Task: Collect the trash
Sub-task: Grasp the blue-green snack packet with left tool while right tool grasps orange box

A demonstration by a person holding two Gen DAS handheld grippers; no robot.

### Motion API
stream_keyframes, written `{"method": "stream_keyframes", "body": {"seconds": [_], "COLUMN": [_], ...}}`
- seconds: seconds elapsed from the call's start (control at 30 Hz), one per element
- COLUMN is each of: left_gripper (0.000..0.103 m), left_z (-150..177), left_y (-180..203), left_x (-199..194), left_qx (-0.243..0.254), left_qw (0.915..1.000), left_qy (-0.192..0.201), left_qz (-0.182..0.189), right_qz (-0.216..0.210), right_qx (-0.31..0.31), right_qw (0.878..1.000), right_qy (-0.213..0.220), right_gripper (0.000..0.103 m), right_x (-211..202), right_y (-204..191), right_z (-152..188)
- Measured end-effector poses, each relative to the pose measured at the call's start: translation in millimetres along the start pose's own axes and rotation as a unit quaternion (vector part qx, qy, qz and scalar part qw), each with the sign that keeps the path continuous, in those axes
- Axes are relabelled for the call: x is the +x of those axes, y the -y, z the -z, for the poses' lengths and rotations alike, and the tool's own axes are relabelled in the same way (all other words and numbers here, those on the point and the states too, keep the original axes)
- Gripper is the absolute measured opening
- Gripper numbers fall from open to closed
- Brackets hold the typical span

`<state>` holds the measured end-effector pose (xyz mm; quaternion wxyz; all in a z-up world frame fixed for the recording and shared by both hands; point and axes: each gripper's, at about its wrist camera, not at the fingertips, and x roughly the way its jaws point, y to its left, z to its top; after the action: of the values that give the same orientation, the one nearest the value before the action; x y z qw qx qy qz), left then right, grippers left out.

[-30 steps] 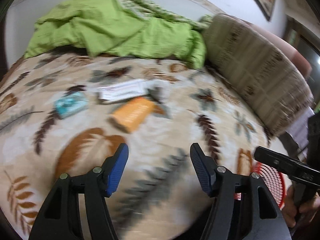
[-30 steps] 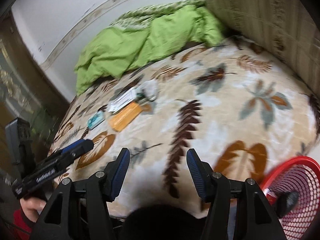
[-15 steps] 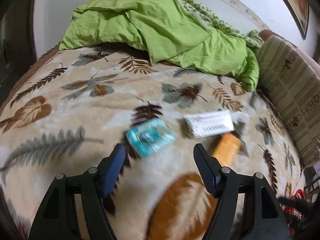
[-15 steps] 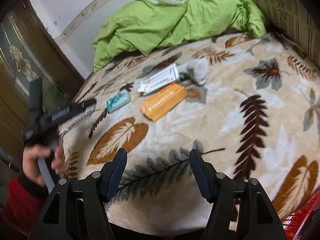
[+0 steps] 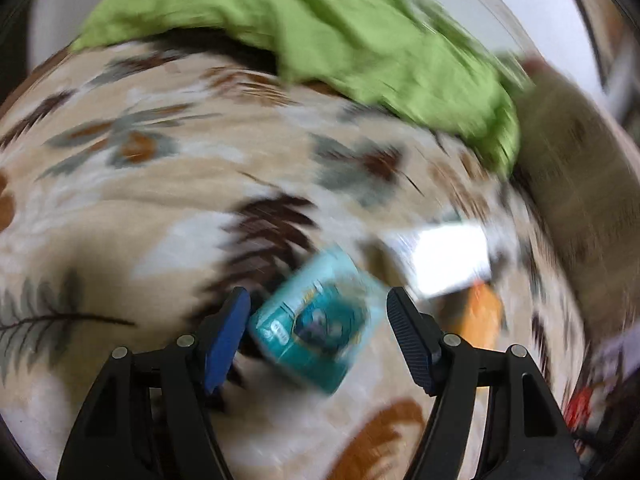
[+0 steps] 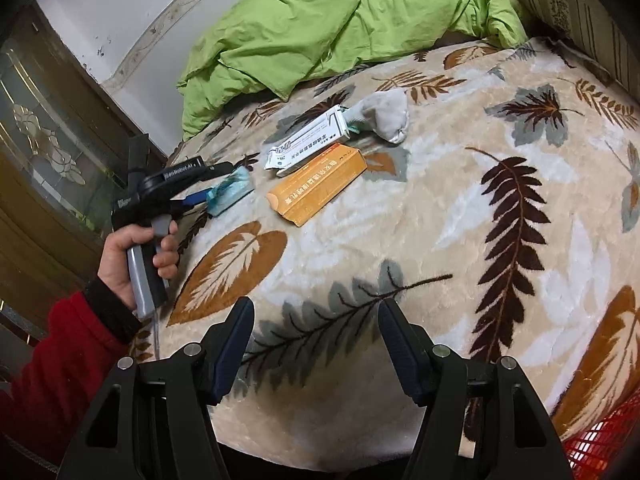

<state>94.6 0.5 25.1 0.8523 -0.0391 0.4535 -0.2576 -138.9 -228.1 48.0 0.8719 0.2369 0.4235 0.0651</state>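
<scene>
Our main risk is a missed or skewed grab. The left-wrist view is badly smeared, so we judge the left gripper (image 5: pixel 318 320) is travelling fast, and closing now could nudge the teal packet (image 5: pixel 316 320) across the soft blanket (image 5: pixel 160 208) or pinch plush instead. The packet also lies at a slant between the fingers, so they may catch a corner and let it slip.

In that view the packet sits low centre, inside the spread fingers, near the left pad (image 5: pixel 226 340), clear of the right one. The white box (image 5: pixel 444 260) and orange box (image 5: pixel 476 316) lie right of it.

Our right gripper (image 6: pixel 316 344) is also spread and empty, low in its frame above the blanket, with the red basket (image 6: pixel 600 444) at lower right.
</scene>
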Motion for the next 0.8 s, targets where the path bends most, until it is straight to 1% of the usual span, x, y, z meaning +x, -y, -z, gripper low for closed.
{"method": "stream_keyframes", "body": {"seconds": [0.1,0.13,0.17,0.3,0.37,0.4,0.43,0.5,0.53,0.57,0.63,0.7,0.8], "left_gripper": [0.069,0.069,0.069,0.068,0.048,0.048,0.046,0.039,0.032,0.03,0.029,0.029,0.029], "left_z": [9.0,10.7,10.2,2.2,2.1,3.7,4.5,9.7,12.0,14.0,20.2,29.6,43.4], "left_y": [28.0,35.7,38.6,41.3,36.8,35.5,34.9,38.3,38.3,38.1,37.6,39.6,41.7], "left_x": [1.0,2.8,4.6,18.4,27.2,30.5,30.3,25.3,21.0,14.6,-2.0,-23.8,-51.9], "left_qx": [0.074,0.091,0.094,0.081,0.068,0.061,0.058,0.06,0.056,0.046,0.024,0.005,-0.021], "left_qw": [0.9971,0.9956,0.9951,0.9946,0.9942,0.9941,0.9943,0.9927,0.9925,0.993,0.9937,0.9936,0.9919], "left_qy": [-0.01,-0.014,-0.016,-0.022,-0.034,-0.035,-0.025,-0.015,-0.01,-0.003,0.011,0.034,0.062], "left_qz": [-0.013,-0.018,-0.026,-0.062,-0.077,-0.083,-0.086,-0.103,-0.108,-0.109,-0.109,-0.108,-0.109], "right_qz": [-0.002,-0.002,-0.002,0.0,0.0,0.0,0.0,0.001,0.001,0.002,0.005,0.007,0.014], "right_qx": [0.006,0.005,0.005,0.001,0.002,0.003,0.003,0.004,0.004,0.004,0.004,0.005,0.008], "right_qw": [1.0,1.0,1.0,1.0,1.0,1.0,1.0,1.0,1.0,1.0,1.0,1.0,1.0], "right_qy": [-0.001,-0.001,0.0,0.002,0.004,0.005,0.006,0.006,0.004,0.002,-0.002,-0.006,-0.008], "right_gripper": [0.068,0.068,0.068,0.068,0.068,0.068,0.068,0.068,0.068,0.068,0.068,0.068,0.068], "right_x": [1.8,1.7,1.5,1.1,0.2,-0.2,-0.5,-0.6,0.1,1.2,4.0,8.1,17.8], "right_y": [0.9,0.8,0.1,-0.9,0.2,0.5,0.9,1.6,1.5,1.6,0.2,-1.0,-6.0], "right_z": [-0.5,-0.5,-0.5,0.6,1.2,1.2,1.1,0.7,0.0,-0.8,-4.5,-12.0,-31.8]}}
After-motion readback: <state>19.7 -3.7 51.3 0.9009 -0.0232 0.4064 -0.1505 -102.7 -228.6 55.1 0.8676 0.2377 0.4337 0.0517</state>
